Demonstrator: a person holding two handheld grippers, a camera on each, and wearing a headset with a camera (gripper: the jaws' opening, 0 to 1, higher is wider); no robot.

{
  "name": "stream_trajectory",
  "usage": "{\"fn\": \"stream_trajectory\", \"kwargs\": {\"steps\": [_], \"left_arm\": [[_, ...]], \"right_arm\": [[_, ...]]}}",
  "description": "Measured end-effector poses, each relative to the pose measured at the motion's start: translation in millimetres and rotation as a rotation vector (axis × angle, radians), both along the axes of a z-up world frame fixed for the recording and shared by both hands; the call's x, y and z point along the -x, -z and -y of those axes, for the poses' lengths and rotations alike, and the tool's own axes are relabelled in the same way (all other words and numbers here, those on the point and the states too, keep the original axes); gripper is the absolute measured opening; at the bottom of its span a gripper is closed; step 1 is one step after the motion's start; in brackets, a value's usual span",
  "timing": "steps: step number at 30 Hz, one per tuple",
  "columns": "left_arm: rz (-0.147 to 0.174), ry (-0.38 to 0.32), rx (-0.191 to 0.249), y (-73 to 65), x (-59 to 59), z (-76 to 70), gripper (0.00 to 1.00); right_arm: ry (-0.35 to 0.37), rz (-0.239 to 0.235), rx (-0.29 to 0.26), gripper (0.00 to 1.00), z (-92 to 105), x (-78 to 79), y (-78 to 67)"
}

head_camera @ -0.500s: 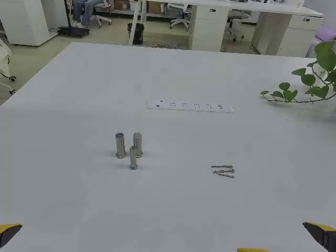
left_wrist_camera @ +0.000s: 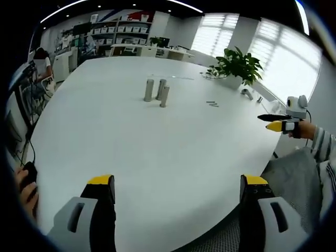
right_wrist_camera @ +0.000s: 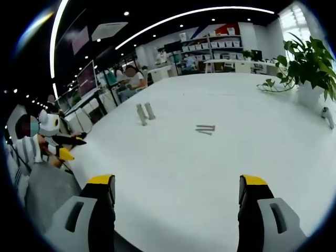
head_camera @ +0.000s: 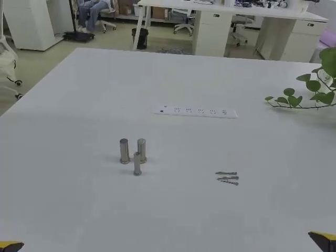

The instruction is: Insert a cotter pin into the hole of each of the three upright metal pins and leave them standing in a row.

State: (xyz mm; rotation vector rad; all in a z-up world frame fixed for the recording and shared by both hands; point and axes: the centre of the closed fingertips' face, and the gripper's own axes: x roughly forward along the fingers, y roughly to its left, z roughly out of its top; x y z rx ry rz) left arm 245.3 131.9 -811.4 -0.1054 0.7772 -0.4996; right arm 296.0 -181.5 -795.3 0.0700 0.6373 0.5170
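Observation:
Three short upright metal pins point(head_camera: 134, 153) stand in a tight cluster on the white table point(head_camera: 73, 199), two behind and one in front. Three cotter pins point(head_camera: 227, 178) lie side by side to their right. A yellow fingertip point(head_camera: 10, 245) of the left gripper shows at the bottom left corner, and one point(head_camera: 323, 240) of the right gripper at the bottom right. The left gripper point(left_wrist_camera: 178, 210) is open and holds nothing, far from the pins point(left_wrist_camera: 157, 90) and cotter pins point(left_wrist_camera: 212, 104). The right gripper point(right_wrist_camera: 178, 210) is also open with nothing between its fingers, well short of the cotter pins point(right_wrist_camera: 205, 128) and pins point(right_wrist_camera: 144, 113).
A white power strip point(head_camera: 198, 112) lies flat behind the pins. A leafy plant point(head_camera: 310, 94) trails onto the table at the right edge. Desks, chairs and a seated person stand beyond the table's far edge.
The head camera has shifted, so the whole scene sits slightly lower and to the right. The pins and cotter pins have not moved. Less of each gripper tip shows at the bottom edge.

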Motion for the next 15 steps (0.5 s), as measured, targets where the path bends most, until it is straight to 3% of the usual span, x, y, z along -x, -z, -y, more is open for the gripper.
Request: {"fn": "stream_trajectory", "kwargs": {"steps": [3, 5, 15], "left_arm": [[-0.023, 0.011, 0.015, -0.2, 1.3, 2.8, 0.99], [-0.018, 0.017, 0.016, -1.4, 0.5, 4.2, 0.99], [-0.036, 0.071, -0.034, 6.1, 2.0, 5.2, 0.99]], "right_arm": [[0.001, -0.001, 0.004, 0.99, 0.3, -0.6, 0.1], [0.003, -0.002, 0.008, 0.99, 1.0, -1.0, 0.4], [0.009, 0.003, 0.018, 0.99, 4.2, -4.0, -0.1]]}}
